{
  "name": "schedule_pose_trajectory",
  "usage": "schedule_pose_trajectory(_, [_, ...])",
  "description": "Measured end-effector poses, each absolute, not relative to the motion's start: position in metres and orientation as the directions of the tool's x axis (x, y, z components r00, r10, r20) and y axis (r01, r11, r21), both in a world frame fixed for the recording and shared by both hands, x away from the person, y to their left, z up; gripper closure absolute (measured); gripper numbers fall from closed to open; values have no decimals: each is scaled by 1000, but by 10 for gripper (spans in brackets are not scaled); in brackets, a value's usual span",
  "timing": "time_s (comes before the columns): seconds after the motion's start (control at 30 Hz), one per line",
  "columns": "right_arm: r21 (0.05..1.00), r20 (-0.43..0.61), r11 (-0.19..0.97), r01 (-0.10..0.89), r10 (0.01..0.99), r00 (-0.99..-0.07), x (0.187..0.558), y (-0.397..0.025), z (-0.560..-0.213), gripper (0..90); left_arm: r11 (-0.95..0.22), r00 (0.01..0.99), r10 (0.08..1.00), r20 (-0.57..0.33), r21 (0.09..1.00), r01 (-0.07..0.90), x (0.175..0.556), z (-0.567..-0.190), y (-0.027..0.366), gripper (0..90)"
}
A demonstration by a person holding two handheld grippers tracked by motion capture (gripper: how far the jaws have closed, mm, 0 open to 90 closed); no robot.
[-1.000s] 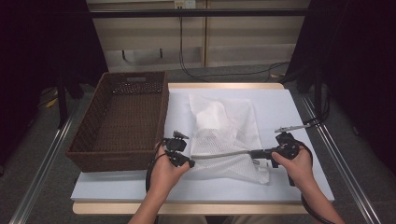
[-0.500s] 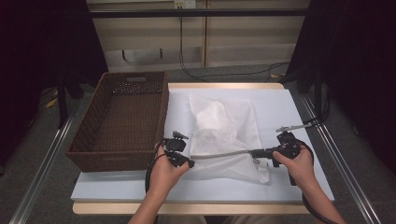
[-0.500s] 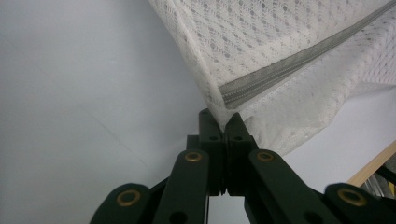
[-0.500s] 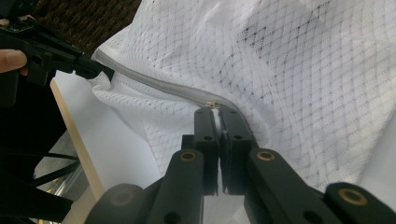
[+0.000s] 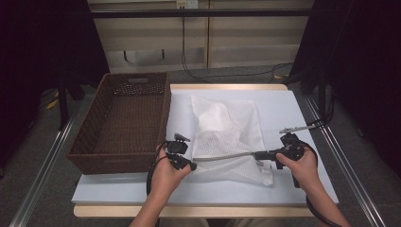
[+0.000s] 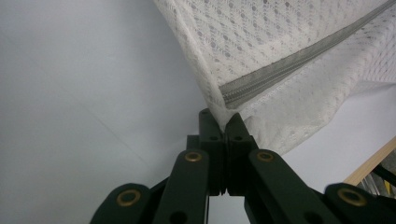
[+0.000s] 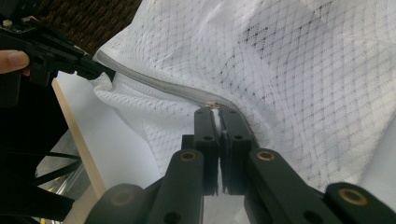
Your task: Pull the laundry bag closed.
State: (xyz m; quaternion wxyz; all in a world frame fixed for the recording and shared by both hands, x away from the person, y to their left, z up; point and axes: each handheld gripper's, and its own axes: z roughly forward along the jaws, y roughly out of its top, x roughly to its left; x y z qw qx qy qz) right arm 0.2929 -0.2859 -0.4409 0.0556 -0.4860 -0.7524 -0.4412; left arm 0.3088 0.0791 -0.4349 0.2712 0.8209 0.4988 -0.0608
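- Here, a white mesh laundry bag (image 5: pixel 227 137) with a grey zipper (image 5: pixel 224 156) lies on the white table top (image 5: pixel 293 113), just beside the long side of a brown woven rectangular basket (image 5: pixel 123 123).
- The basket sits on the side of the table away from the right hand; its inside looks bare.
- The bag's far end lies flat, while the end nearer the person is lifted and stretched between the two tools.
- The zipper runs taut in a nearly straight line across that near end of the bag.
- The left gripper (image 5: pixel 191 165), held in the person's left hand (image 5: pixel 168 172), is at the zipper's end closest to the basket.
- In the left gripper view, the left gripper's (image 6: pixel 223 122) black jaws are pressed together on the bag's corner, right where the zipper tape (image 6: pixel 280 70) ends.
- The right gripper (image 5: pixel 259 155), held in the person's right hand (image 5: pixel 300 165), is at the zipper's other end, on the bag's side away from the basket.
- In the right gripper view, the right gripper's (image 7: pixel 218 116) jaws are closed narrow on the zipper, with a small metal slider (image 7: pixel 212 104) at their tips.
- That view also shows the left gripper (image 7: pixel 105 72) farther off, pinching the bag's opposite corner in front of the basket.
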Motion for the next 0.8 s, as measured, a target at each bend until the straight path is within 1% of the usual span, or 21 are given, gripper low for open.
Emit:
schedule_pose_trajectory(0.17, [605,514,139,784,684,-518,292,-289,-442,868,-365,500,784,-367,378,850,310,-434,80,891])
schedule_pose_trajectory(0.63, [603,513,146,784,681,-522,290,-288,-441,868,-349,486,787,-379,376,858,310,-434,82,891])
schedule_pose_trajectory(0.8, [606,497,164,779,687,-531,287,-286,-441,868,-347,483,789,-380,374,860,310,-435,81,891])
